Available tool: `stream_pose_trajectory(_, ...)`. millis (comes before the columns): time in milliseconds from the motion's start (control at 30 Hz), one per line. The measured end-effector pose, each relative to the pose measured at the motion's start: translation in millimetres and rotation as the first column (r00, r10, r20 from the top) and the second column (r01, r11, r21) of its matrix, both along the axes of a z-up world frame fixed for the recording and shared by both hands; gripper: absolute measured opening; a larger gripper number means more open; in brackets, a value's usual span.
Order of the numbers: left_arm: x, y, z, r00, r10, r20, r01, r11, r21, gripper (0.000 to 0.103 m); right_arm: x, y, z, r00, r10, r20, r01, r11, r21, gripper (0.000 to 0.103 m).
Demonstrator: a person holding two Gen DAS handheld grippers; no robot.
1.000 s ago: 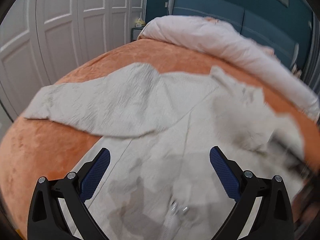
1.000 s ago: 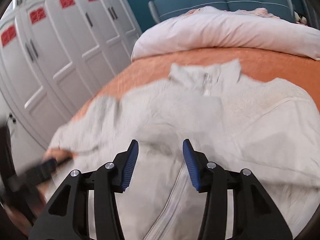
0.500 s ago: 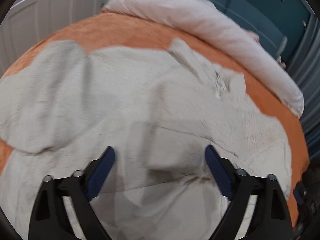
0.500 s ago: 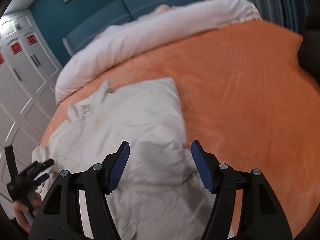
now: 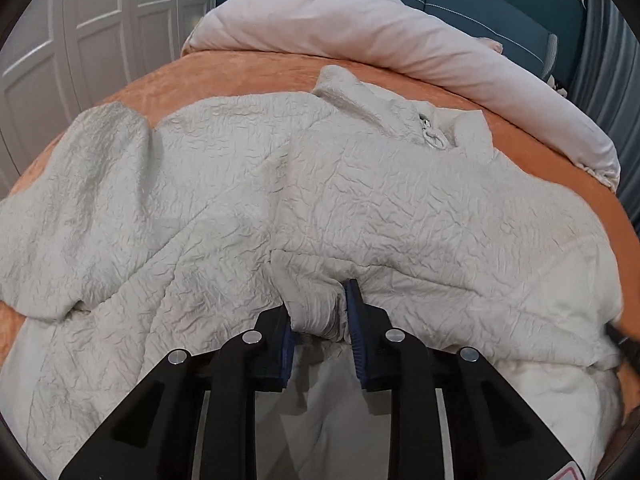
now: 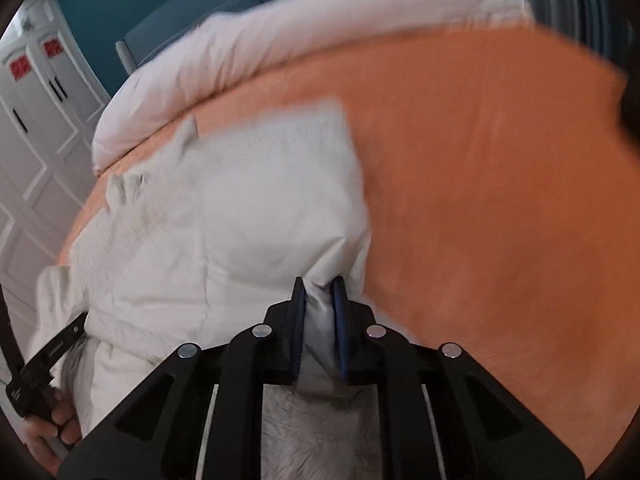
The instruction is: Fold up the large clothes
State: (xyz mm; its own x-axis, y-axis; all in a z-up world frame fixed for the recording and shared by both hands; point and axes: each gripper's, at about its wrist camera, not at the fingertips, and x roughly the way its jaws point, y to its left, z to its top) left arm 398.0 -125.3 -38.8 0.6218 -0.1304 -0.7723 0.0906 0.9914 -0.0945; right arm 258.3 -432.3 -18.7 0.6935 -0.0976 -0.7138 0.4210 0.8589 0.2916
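Lying on the orange bed, the jacket is barely part-folded, one sleeve sprawled aside, with the left gripper and right gripper each clamped on a bunched edge.

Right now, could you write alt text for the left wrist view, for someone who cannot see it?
The left gripper pinches a bunched fold of a cream crinkled jacket spread on an orange bedspread. The zip collar points toward a pale duvet heaped at the bed's far end.
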Motion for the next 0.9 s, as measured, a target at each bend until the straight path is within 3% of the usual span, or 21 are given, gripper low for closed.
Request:
stream_pose_trajectory(100, -1, 3, -4, 1.000, 0.008, 0.013, -0.007, 1.000, -0.011, 0.027, -10, 8, 42, 0.987, -0.041, 0.158, 0.049, 0.998, -0.047, 0.014)
stream_pose_trajectory(167, -5, 1, -5, 0.999, 0.013, 0.032, -0.013, 1.000, 0.011, 0.028, 7, 17, 59, 0.982, 0.005, 0.190, 0.008, 0.998, -0.066, 0.014)
stream_pose_trajectory(267, -9, -3, -4, 0.998, 0.026, 0.053, -0.028, 0.999, 0.046, 0.028, 54, 36, 56, 0.982, 0.108, 0.155, -0.087, 0.986, -0.140, 0.014)
stream_pose_trajectory(367, -11, -2, -6, 0.998, 0.032, 0.060, -0.035, 0.998, 0.047, 0.028, 107, 41, 4, 0.992, 0.124, -0.016, -0.125, 0.982, -0.140, 0.011)
stream_pose_trajectory(400, -11, -3, -7, 0.998, 0.032, 0.061, -0.035, 0.998, 0.048, 0.028, 112, 35, -16, 0.990, 0.131, -0.053, -0.135, 0.987, -0.091, 0.010)
stream_pose_trajectory(500, -11, -4, -11, 0.997, 0.030, 0.070, -0.034, 0.998, 0.059, 0.029, 103, 17, -33, 0.994, 0.111, 0.017, -0.112, 0.993, 0.035, 0.009)
stream_pose_trajectory(600, -10, -3, -13, 0.997, 0.030, 0.068, -0.034, 0.998, 0.058, 0.029, 101, 20, -29, 0.995, 0.097, 0.021, -0.098, 0.995, 0.024, 0.009)
stream_pose_trajectory(667, -9, 0, -12, 0.997, 0.033, 0.066, -0.036, 0.999, 0.038, 0.029, 83, 31, -4, 0.998, 0.058, 0.040, -0.057, 0.998, -0.023, 0.015)
stream_pose_trajectory(767, -10, 6, -11, 0.997, 0.040, 0.063, -0.040, 0.999, -0.004, 0.029, 48, 53, 24, 0.987, 0.128, 0.100, -0.127, 0.992, -0.020, 0.015)
stream_pose_trajectory(833, -11, 7, -11, 0.997, 0.046, 0.063, -0.045, 0.999, -0.012, 0.029, 35, 72, 13, 0.986, 0.165, 0.008, -0.163, 0.982, -0.095, 0.015)
stream_pose_trajectory(900, -12, 7, -11, 0.997, 0.046, 0.060, -0.045, 0.999, -0.015, 0.029, 37, 77, -21, 0.975, 0.185, -0.126, -0.198, 0.975, -0.102, 0.013)
